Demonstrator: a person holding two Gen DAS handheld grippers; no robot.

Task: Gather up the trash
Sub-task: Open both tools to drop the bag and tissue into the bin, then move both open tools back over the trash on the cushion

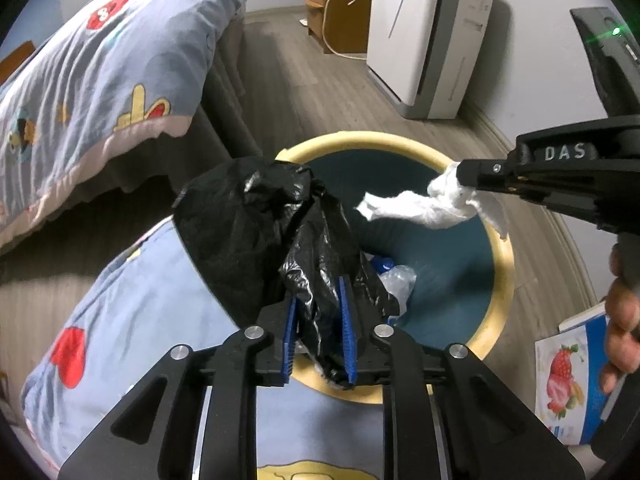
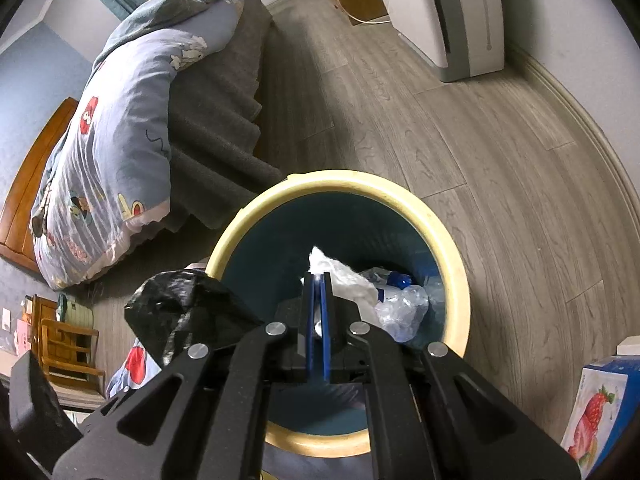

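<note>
On my left wrist view the left gripper has its blue pads either side of a crumpled black plastic bag – the bag sits between them and bunches up ahead of the fingers, but there is a sliver of gap on the left pad side, so I cannot tell for sure whether the pads press it firmly. The bag hangs over the near-left part of the trash bin, a round bin with a cream rim and dark teal inside, standing on the grey wood floor. My right gripper has its jaws closed on a white tissue; from the left camera the same tissue trails out sideways from the fingertips, held over the bin's opening, above the far-right side of the rim. Down in the bin I see a clear crumpled plastic wrapper and something blue beside it – too small to name. A bed with a light blue cartoon-print quilt and a grey skirt lies to the left of the bin, a white appliance stands against the far wall, and a box with a strawberry picture sits on the floor to the right. A hand shows at the right edge of the left view, on the right gripper's handle.
</note>
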